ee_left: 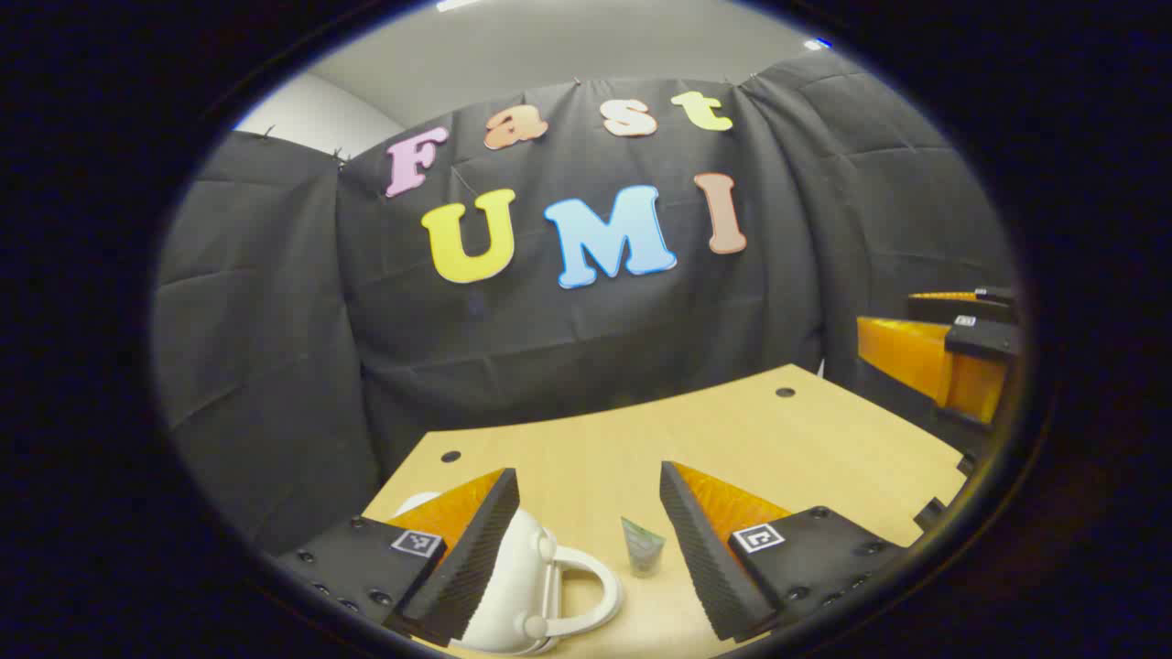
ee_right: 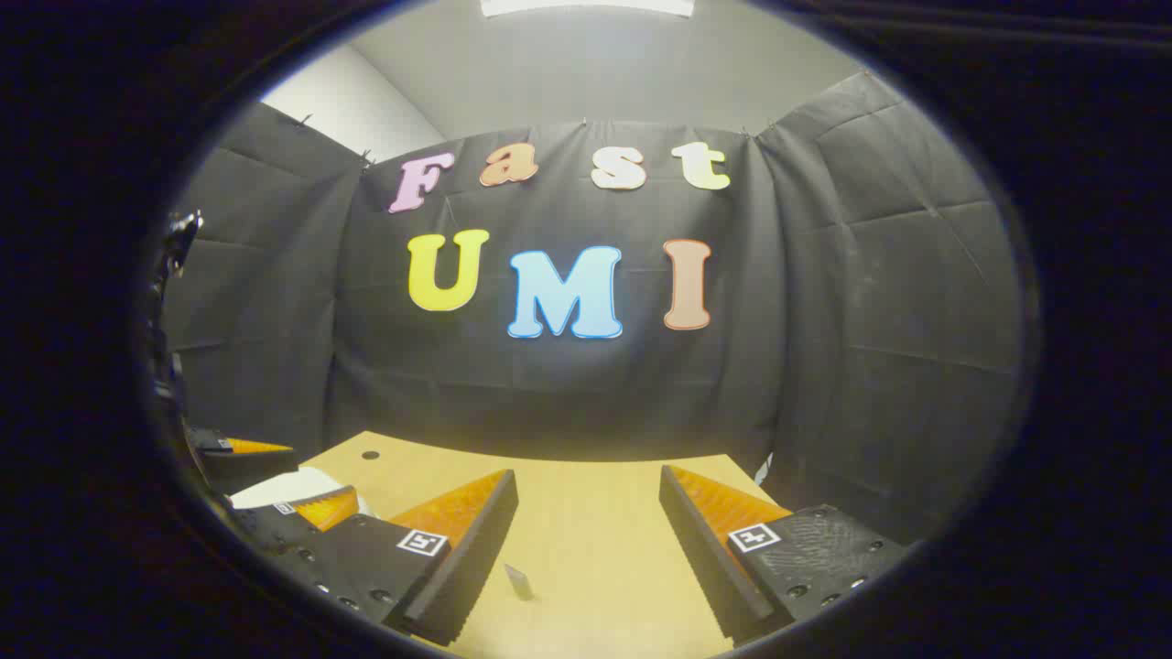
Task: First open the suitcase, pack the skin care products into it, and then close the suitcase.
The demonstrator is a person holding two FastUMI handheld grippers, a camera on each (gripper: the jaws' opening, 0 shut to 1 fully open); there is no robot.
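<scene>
A small white suitcase [ee_left: 513,586] with a looped handle lies shut on the wooden table [ee_left: 751,430], low in the left gripper view and partly behind my left finger. A little greenish skin care tube [ee_left: 643,547] stands just right of its handle. My left gripper [ee_left: 589,476] hovers open above both, holding nothing. In the right gripper view my right gripper [ee_right: 589,476] is open and empty over the table [ee_right: 586,503], with the tube's tip [ee_right: 518,581] beside its left finger. The white suitcase [ee_right: 275,490] shows at the far left, by the left gripper's fingers [ee_right: 331,506].
The right gripper's fingers [ee_left: 902,357] show at the right edge of the left gripper view, above the table's right side. Black cloth walls enclose the table at the back and sides. The tabletop has small round holes [ee_left: 785,392] near its far corners.
</scene>
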